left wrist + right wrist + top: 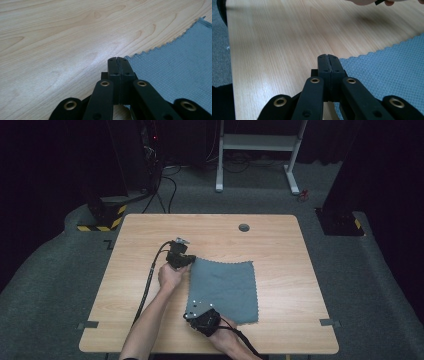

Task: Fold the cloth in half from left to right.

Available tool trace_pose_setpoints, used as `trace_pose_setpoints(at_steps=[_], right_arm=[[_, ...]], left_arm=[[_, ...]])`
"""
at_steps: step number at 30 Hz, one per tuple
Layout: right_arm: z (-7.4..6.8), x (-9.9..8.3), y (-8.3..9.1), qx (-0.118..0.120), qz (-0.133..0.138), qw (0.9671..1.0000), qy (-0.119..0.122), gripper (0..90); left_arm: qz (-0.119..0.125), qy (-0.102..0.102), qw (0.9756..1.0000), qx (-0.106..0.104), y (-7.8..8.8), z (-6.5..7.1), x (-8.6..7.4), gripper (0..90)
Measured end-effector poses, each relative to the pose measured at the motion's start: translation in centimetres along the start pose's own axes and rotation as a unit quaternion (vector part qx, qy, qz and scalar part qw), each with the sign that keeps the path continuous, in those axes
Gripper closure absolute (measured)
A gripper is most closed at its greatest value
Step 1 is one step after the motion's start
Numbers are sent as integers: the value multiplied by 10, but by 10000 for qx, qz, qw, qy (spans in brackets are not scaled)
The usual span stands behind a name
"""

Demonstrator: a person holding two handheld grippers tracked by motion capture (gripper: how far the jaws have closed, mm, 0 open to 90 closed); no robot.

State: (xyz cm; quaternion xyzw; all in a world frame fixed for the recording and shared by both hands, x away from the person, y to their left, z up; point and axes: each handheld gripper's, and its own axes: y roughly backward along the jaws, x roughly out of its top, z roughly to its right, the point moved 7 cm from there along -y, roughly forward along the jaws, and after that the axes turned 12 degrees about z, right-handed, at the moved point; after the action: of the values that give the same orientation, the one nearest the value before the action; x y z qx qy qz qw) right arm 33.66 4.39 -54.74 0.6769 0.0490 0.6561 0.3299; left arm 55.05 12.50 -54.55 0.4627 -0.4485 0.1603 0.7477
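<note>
High view, mid-frame: both grippers, left gripper and right gripper, fingers pinched on the grey cloth corners, should lift evenly off the desk.

Light wood table; grey-blue cloth flat on it, near front edge.

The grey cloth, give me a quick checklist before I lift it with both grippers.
1. Left gripper at the cloth's far left corner: ok.
2. Right gripper at the near left corner: ok.
3. Jaws pressed shut in both gripper views: ok.
4. Cloth edge actually pinched between the jaws: cannot tell, the tips hide it.
5. Cloth lying flat, unfolded on the table: ok.
6. Nothing resting on the cloth besides the grippers: ok.
</note>
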Motion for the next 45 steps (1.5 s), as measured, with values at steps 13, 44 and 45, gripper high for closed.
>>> trace_pose_setpoints(at_steps=[13, 44, 45], right_arm=[[-12, 27, -15, 242, 201, 9995, 81, 900], [15, -23, 35, -316, 362, 9972, -580, 900], [15, -24, 36, -335, 360, 9970, -598, 900]], left_arm=[[-3, 33, 9998, 183, 31, -28, 0, 900], [276, 87, 9994, -207, -1, 11, 6, 900], [278, 95, 9993, -216, -3, 13, 6, 900]])
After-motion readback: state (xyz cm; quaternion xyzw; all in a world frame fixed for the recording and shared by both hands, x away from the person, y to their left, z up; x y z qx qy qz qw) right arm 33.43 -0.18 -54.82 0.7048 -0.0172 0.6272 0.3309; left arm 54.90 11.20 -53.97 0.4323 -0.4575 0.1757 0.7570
